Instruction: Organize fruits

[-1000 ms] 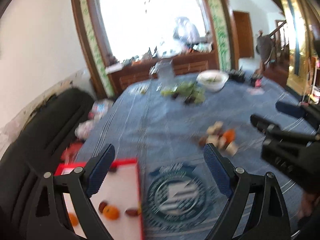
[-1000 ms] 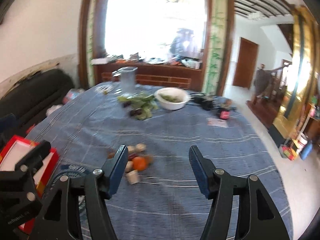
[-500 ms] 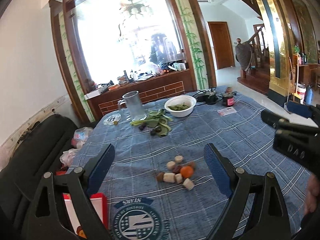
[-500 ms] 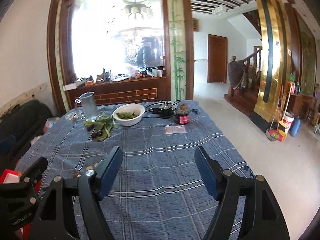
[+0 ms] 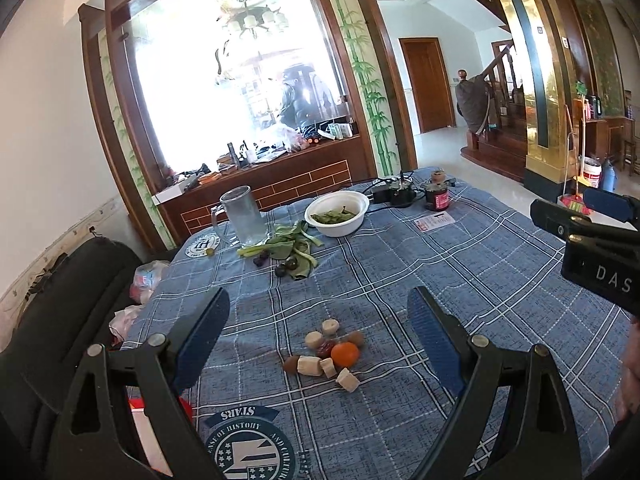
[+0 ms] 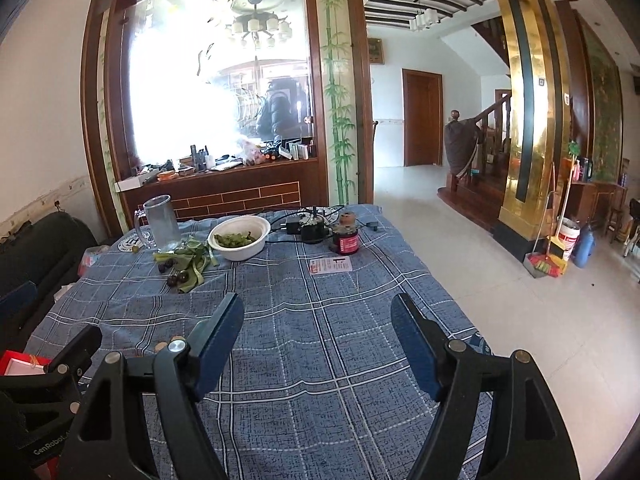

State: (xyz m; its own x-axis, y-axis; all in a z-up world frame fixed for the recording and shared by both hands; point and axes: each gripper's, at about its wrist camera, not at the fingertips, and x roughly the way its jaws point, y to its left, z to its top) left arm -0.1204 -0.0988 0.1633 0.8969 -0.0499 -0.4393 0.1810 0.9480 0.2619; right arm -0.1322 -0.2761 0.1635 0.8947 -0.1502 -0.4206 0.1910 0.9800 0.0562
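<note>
Left gripper [image 5: 318, 340] fingers spread wide, holding nothing, above the blue plaid tablecloth [image 5: 460, 272]. Fruit pile sits between its fingers: an orange tangerine [image 5: 345, 354] touching pale cut banana chunks [image 5: 313, 365] and a brown date [image 5: 291, 364]. Right gripper [image 6: 318, 348] also spread wide, nothing held, over bare cloth. Red box [image 6: 18, 364] at left edge. White bowl [image 5: 337, 214] of greens and a glass mug [image 5: 243, 216] stand well apart at the far end.

Blue plaid tablecloth [image 5: 460, 272], orange fruit [image 5: 345, 353]
</note>
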